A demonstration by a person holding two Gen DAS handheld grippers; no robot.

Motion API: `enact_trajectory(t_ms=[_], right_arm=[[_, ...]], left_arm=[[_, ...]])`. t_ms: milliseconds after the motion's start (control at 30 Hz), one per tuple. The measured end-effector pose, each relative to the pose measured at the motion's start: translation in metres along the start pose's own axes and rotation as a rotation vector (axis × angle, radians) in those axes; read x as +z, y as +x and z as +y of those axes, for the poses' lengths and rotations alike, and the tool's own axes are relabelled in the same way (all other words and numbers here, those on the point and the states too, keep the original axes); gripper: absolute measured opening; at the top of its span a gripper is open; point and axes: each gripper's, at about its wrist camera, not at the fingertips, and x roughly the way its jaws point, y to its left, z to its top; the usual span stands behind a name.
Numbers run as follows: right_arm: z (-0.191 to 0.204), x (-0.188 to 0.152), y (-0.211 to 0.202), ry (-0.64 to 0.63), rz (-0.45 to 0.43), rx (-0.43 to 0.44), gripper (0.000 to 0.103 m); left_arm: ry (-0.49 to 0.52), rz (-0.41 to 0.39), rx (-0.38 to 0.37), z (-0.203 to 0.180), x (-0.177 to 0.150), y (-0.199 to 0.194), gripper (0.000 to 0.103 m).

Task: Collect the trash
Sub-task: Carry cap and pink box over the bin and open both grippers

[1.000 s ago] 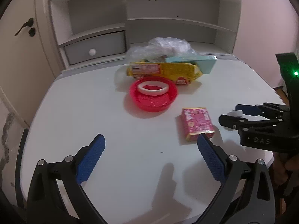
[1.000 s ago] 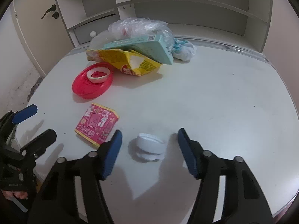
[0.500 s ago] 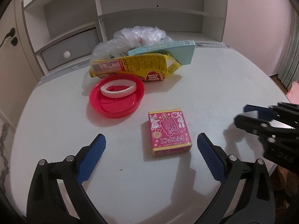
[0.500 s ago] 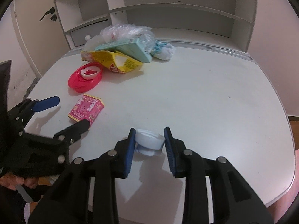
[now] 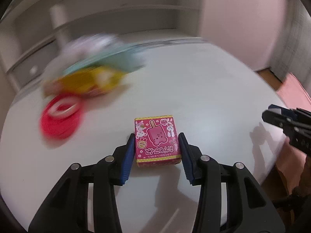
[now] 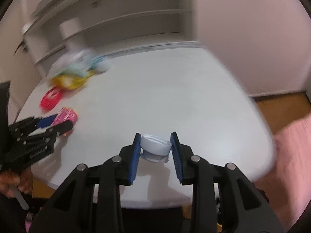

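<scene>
Your left gripper (image 5: 156, 145) had its two blue pads pressed against the sides of the one pink candy box (image 5: 157, 141) at frame centre. Your right gripper (image 6: 155, 148) was clamped on the single white cap (image 6: 155, 147), lower centre. One red lid (image 5: 60, 120) and one yellow bag (image 5: 91, 81) lay blurred at the upper left of the table (image 5: 194, 89).
</scene>
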Motion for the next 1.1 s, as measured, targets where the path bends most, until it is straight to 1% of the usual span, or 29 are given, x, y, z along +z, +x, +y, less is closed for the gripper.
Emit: enact_trajectory(t_ms=[67,133,167,233,267,333,367,400,433,467,500,533,567,600,667,733,767,900,1000,1100], right_arm=[[-0.037,-0.005,-0.013,0.065,-0.020,-0.053,0.031],[-0.070,-0.014,-0.023,0.127,-0.032,-0.100,0.031],[-0.093,-0.021,-0.030,0.170,-0.035,-0.128,0.031],[-0.128,-0.034,-0.039,0.234,-0.034,-0.172,0.031],[-0.151,-0.045,-0.045,0.277,-0.034,-0.206,0.031],[-0.185,-0.064,-0.053,0.337,-0.024,-0.255,0.031],[-0.205,-0.076,-0.058,0.377,-0.015,-0.278,0.031],[-0.220,-0.086,-0.061,0.406,-0.005,-0.294,0.031],[-0.237,-0.097,-0.064,0.442,0.005,-0.312,0.031],[-0.253,-0.108,-0.066,0.474,0.018,-0.326,0.031],[-0.265,-0.117,-0.066,0.500,0.030,-0.335,0.031],[-0.277,-0.126,-0.065,0.526,0.044,-0.343,0.031],[-0.291,-0.136,-0.062,0.556,0.066,-0.351,0.031],[-0.300,-0.144,-0.059,0.580,0.081,-0.360,0.031],[-0.318,-0.157,-0.054,0.627,0.111,-0.358,0.031],[-0.326,-0.165,-0.048,0.652,0.133,-0.345,0.031],[-0.331,-0.170,-0.041,0.663,0.154,-0.335,0.031],[-0.340,-0.184,-0.012,0.684,0.244,-0.295,0.031],[-0.337,-0.190,0.003,0.693,0.292,-0.269,0.031],[-0.336,-0.192,0.012,0.693,0.318,-0.254,0.031]], left_arm=[[0.044,-0.007,-0.047,-0.031,0.007,0.002,0.043],[0.093,-0.011,-0.108,-0.072,0.013,0.005,0.043],[0.108,-0.014,-0.130,-0.087,0.015,0.005,0.043],[0.158,-0.018,-0.191,-0.129,0.019,0.008,0.043],[0.179,-0.016,-0.218,-0.147,0.019,0.009,0.043],[0.221,-0.011,-0.289,-0.190,0.018,0.011,0.043],[0.229,-0.008,-0.315,-0.203,0.018,0.011,0.043],[0.247,0.000,-0.359,-0.228,0.015,0.013,0.043],[0.262,0.005,-0.383,-0.242,0.014,0.015,0.043],[0.291,0.011,-0.414,-0.264,0.008,0.018,0.043],[0.324,-0.025,-0.417,-0.282,0.003,0.017,0.043],[0.361,-0.044,-0.414,-0.295,-0.002,0.017,0.043],[0.407,-0.042,-0.418,-0.315,-0.009,0.022,0.043],[0.411,-0.023,-0.423,-0.321,-0.012,0.028,0.043],[0.423,0.013,-0.470,-0.342,-0.022,0.037,0.043],[0.468,0.023,-0.475,-0.360,-0.031,0.047,0.043],[0.476,0.045,-0.483,-0.368,-0.037,0.056,0.043],[0.463,0.153,-0.517,-0.385,-0.052,0.098,0.043],[0.462,0.210,-0.512,-0.392,-0.068,0.125,0.043],[0.459,0.259,-0.504,-0.396,-0.078,0.143,0.043]])
